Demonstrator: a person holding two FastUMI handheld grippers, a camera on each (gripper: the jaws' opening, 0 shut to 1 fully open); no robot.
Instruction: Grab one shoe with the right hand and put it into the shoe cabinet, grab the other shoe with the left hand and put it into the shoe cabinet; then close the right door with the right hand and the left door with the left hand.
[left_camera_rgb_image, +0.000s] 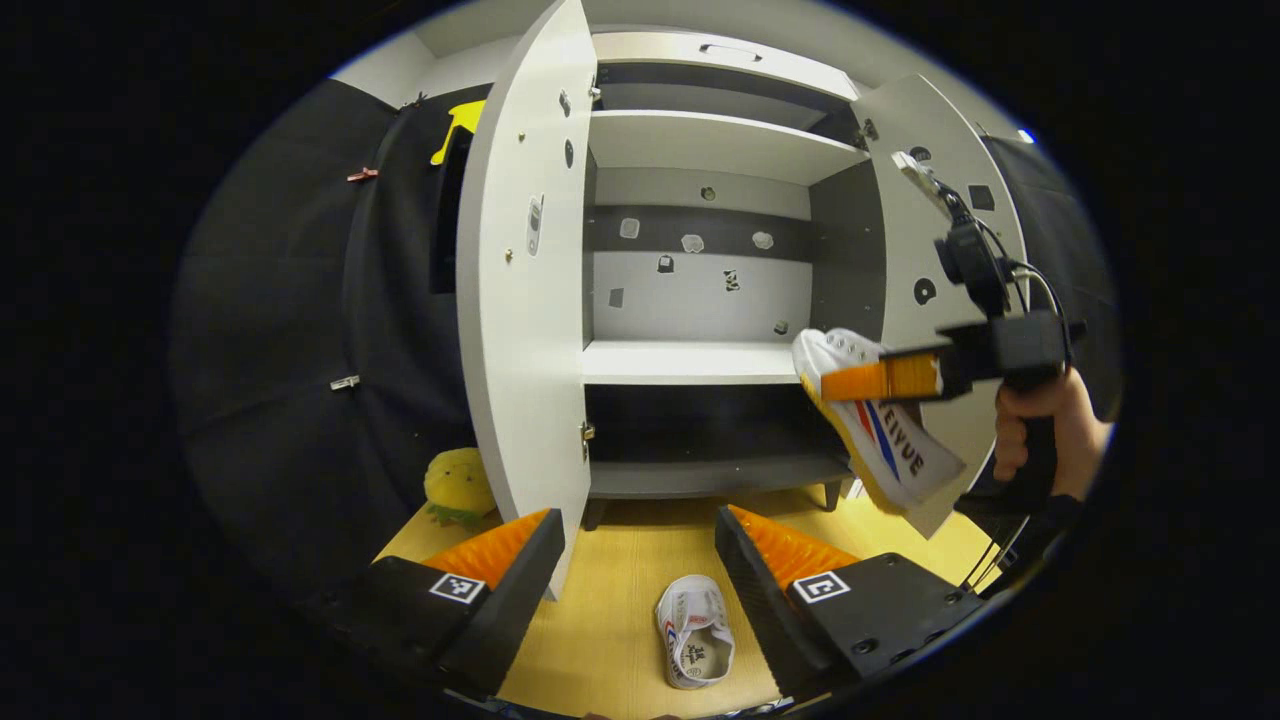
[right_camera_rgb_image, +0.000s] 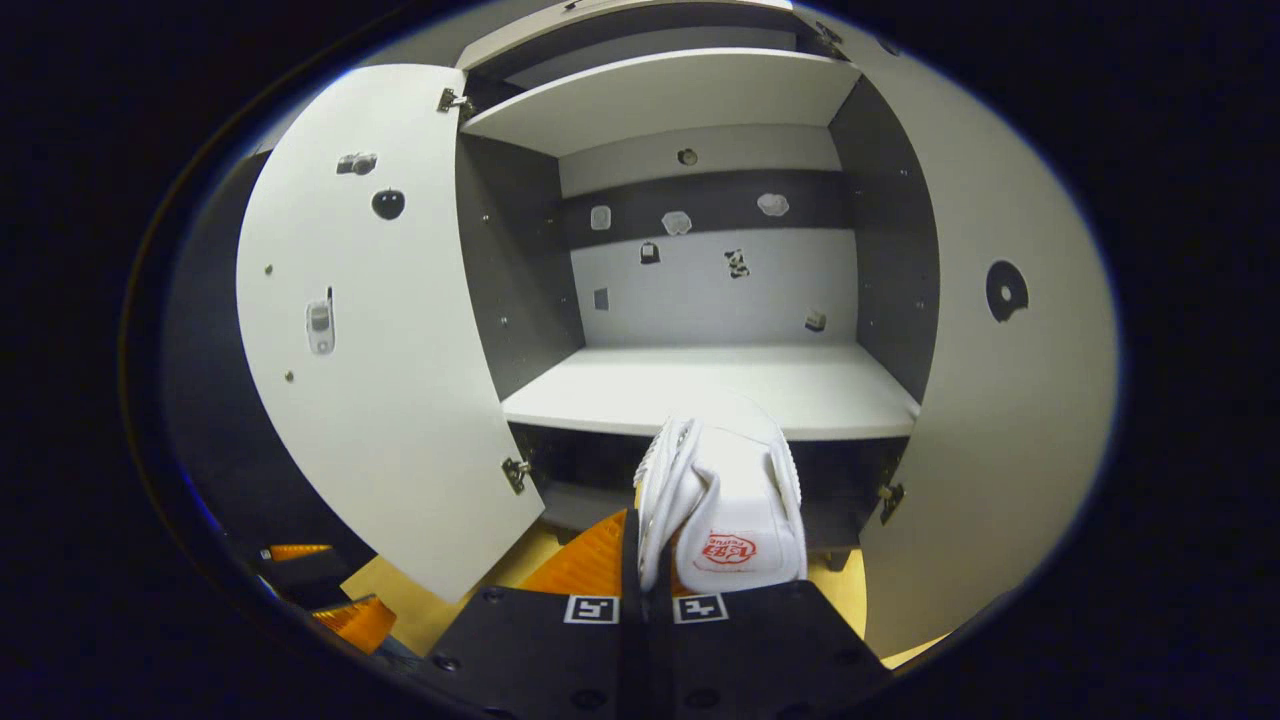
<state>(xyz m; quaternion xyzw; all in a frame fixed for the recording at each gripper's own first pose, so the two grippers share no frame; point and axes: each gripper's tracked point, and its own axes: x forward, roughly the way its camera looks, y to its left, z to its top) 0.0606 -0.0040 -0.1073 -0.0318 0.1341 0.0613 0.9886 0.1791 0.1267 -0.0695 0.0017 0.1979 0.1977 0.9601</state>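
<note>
One shoe (right_camera_rgb_image: 725, 500) sits low centre in the right gripper view, clamped in the right claw (right_camera_rgb_image: 655, 570), just before the shoe cabinet's (right_camera_rgb_image: 700, 385) middle shelf. In the left gripper view this shoe hangs at right centre. Another shoe (left_camera_rgb_image: 694, 632) lies on the floor (left_camera_rgb_image: 620, 560), bottom centre, between the left claw's (left_camera_rgb_image: 640, 560) spread fingers. Both doors (left_camera_rgb_image: 525, 300) stand open.
</note>
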